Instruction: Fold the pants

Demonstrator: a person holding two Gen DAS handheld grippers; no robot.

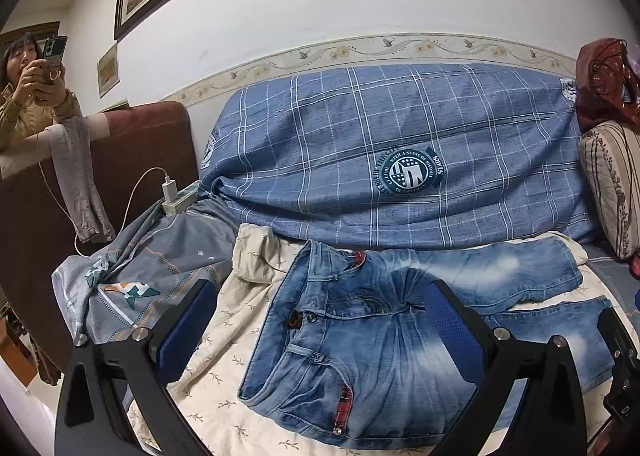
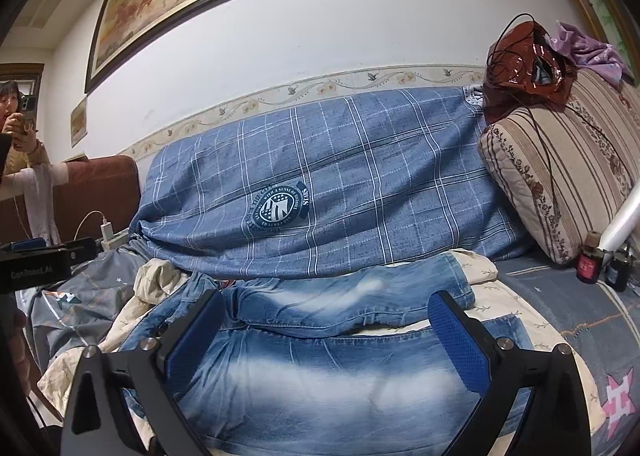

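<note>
Faded blue jeans [image 1: 360, 356] lie flat on a cream leaf-print cloth [image 1: 224, 340], waistband to the left, the two legs spread to the right. My left gripper [image 1: 320, 320] is open and empty, above the waistband and fly. My right gripper [image 2: 328, 332] is open and empty, above the near leg of the jeans [image 2: 320, 376]; the far leg [image 2: 360, 296] lies just beyond it. The left gripper's body [image 2: 40, 260] shows at the left edge of the right wrist view, and the right gripper's body [image 1: 620, 360] at the right edge of the left wrist view.
A blue plaid-covered backrest [image 1: 400, 151] rises behind the jeans. A grey patterned cloth [image 1: 160, 268], a power strip with charger [image 1: 176, 195] and a brown chair [image 1: 120, 159] are at left. A striped cushion [image 2: 560, 183] and small bottles [image 2: 588, 260] are at right. A person [image 1: 28, 95] holds a phone.
</note>
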